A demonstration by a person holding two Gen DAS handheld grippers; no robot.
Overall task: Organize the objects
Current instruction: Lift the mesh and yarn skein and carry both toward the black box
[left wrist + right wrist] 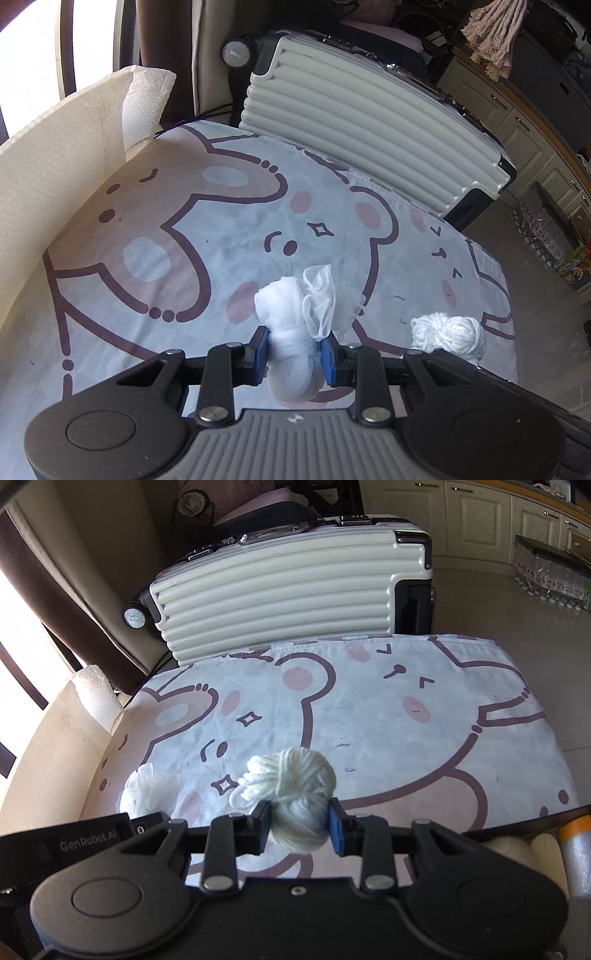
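Observation:
My left gripper [293, 356] is shut on a white mesh cloth bundle [291, 325], held above the bear-print cloth [184, 229]. A loose mesh end sticks up from the bundle. My right gripper [300, 825] is shut on a ball of white yarn [295, 786] above the same bear-print cloth [406, 738]. The yarn ball also shows in the left wrist view [448, 334], to the right of the left gripper. The mesh bundle shows in the right wrist view [147, 794], at the left beside the left gripper's body.
A white ribbed suitcase [369, 122] lies past the far edge of the cloth [288, 590]. A cream quilted wall [48, 173] borders the cloth at the left. Cabinets [517, 122] and packs of bottles [546, 576] stand on the floor at the right.

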